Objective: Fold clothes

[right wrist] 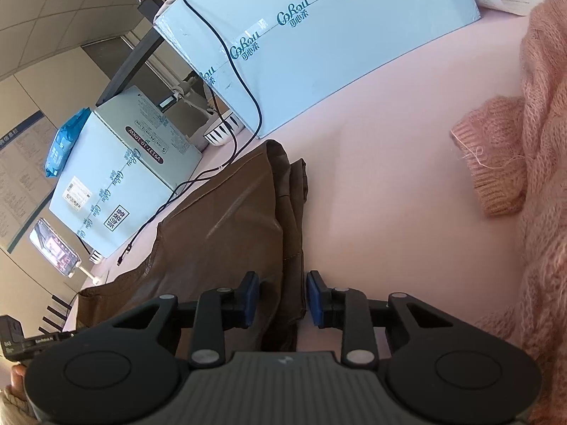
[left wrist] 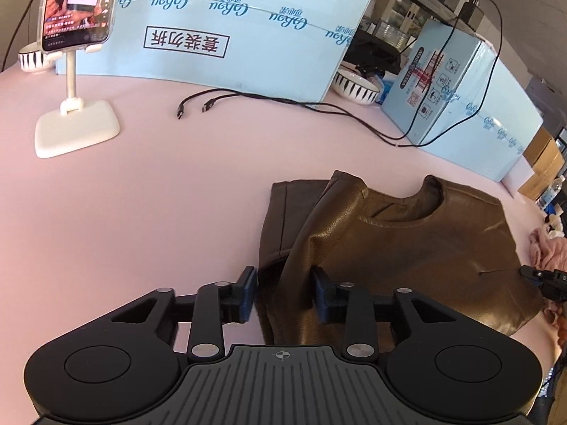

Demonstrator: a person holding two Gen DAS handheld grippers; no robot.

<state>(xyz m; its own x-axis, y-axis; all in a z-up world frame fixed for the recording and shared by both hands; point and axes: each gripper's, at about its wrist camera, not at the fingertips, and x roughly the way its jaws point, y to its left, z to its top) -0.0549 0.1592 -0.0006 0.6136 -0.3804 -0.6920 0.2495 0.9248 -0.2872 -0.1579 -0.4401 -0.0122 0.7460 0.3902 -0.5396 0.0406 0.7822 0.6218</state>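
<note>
Pink table [left wrist: 141, 212]; both grippers' fingers gape around brown vest [left wrist: 407, 248]; pink sweater [right wrist: 531, 177] right.

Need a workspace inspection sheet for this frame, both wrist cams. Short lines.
Surface: pink table, flat, mostly bare in front of the boxes.
Job's things: brown top, partly folded, lying flat; pink sweater heaped at the right.
Clutter: phone on a white stand, screen lit; two striped bowls, one between the blue boxes.
Grippers: left tool open, straddling the top's near left edge; right tool open, straddling its right edge.
Cables: two black cables run across the table, loose plugs lying near the stand.
Surroundings: power bricks on a shelf behind the boxes.
</note>
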